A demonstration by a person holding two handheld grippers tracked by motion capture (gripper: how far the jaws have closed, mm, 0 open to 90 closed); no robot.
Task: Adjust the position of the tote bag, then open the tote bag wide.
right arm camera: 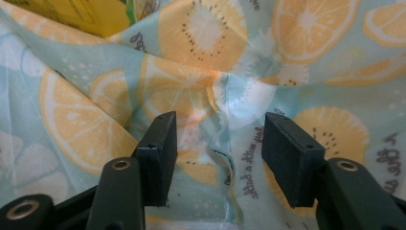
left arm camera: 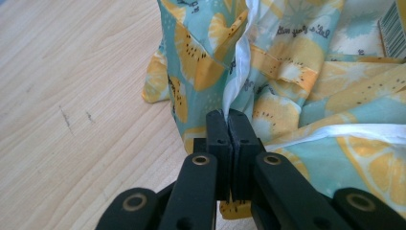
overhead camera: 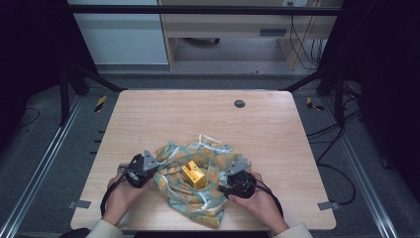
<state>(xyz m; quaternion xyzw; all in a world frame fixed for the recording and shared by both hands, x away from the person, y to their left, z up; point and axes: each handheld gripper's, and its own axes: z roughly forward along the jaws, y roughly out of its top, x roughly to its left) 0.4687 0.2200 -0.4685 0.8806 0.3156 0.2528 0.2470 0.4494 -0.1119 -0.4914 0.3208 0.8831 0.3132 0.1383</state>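
A crumpled cloth (overhead camera: 198, 183) printed with lemon slices on pale blue lies at the near middle of the wooden table (overhead camera: 198, 119). A yellow box (overhead camera: 193, 174) rests on it. My left gripper (overhead camera: 148, 167) is at the cloth's left edge, shut on a white-trimmed fold of the cloth (left arm camera: 234, 91); its jaws (left arm camera: 229, 125) are pressed together. My right gripper (overhead camera: 232, 179) sits at the cloth's right side, open, with the cloth (right arm camera: 220, 96) bunched between and beyond its pads (right arm camera: 160, 143). A corner of the yellow box (right arm camera: 91, 14) shows at that view's top left.
A round grommet hole (overhead camera: 239, 103) sits in the far part of the table. Black frame posts stand at both far corners, and cables (overhead camera: 337, 163) trail on the floor to the right. Bare wood (left arm camera: 72, 96) lies left of the cloth.
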